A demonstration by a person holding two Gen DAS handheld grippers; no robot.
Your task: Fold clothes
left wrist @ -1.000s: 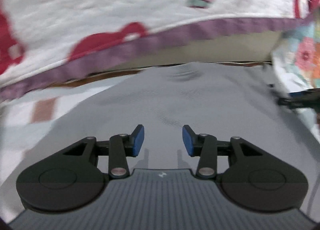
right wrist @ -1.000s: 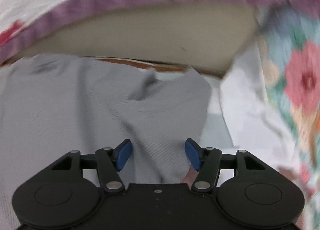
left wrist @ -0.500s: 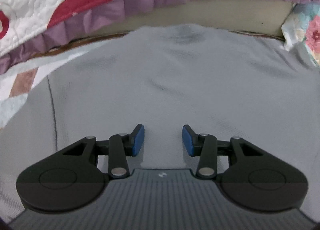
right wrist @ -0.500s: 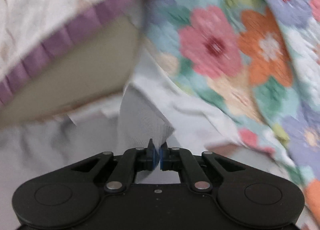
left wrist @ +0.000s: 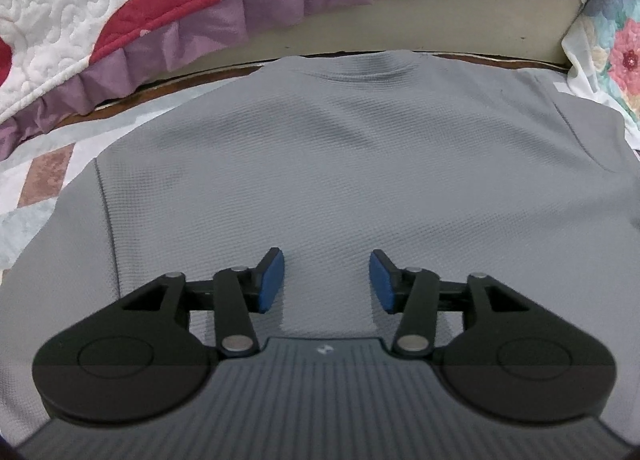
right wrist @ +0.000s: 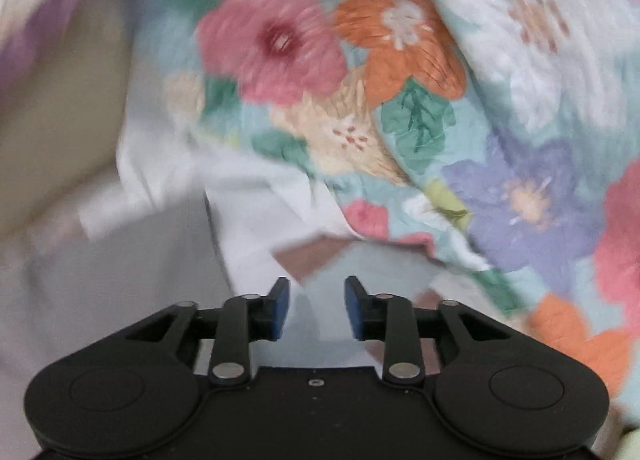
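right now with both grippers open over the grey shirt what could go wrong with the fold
1. The right gripper, whose jaws have just been opening, holds nothing and faces the floral quilt; it might pinch that by mistake.
2. The left gripper is open over the mid-panel of the grey shirt, not an edge, so closing could bunch the cloth.

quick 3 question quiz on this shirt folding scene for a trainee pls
1. True or false: the left claw is clamped on the grey shirt.
2. What lies just beyond the right claw: A a floral quilt, B a wooden chair, C a laundry basket?
3. What colour is the ruffled trim beyond the shirt's collar?

Key
1. False: its pads stand apart above the flat shirt.
2. A, the floral quilt.
3. Purple.
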